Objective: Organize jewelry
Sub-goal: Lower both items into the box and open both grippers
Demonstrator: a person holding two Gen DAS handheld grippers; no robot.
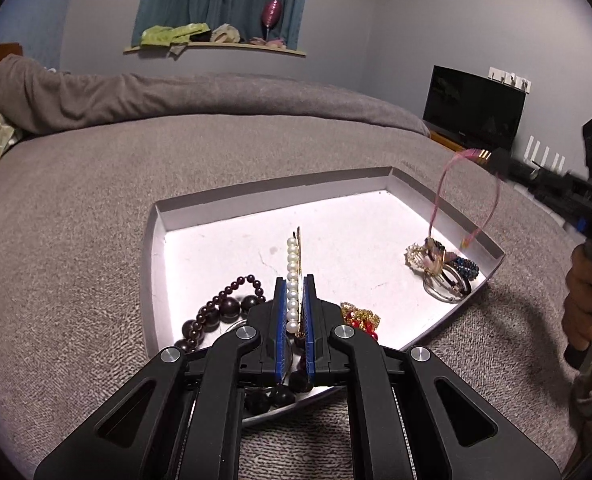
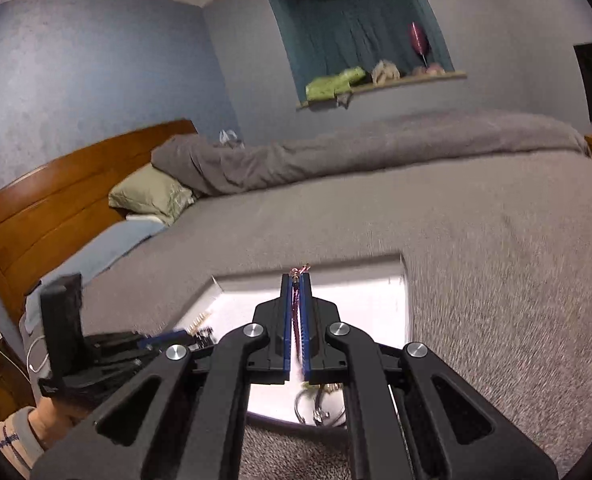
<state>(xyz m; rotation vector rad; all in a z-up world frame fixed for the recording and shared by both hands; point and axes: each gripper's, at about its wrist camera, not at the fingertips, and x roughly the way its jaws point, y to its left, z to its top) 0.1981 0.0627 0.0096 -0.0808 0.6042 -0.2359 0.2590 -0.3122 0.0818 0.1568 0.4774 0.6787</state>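
Tray (image 1: 184,216) on bed (image 1: 96,208) holds bead necklace (image 1: 220,312).

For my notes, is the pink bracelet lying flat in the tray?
No, the pink bracelet hangs from the right gripper above the tray.

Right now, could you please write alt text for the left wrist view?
The left gripper is shut on a pearl hair clip over a white tray of jewelry on a grey bed; the right gripper dangles a pink necklace.
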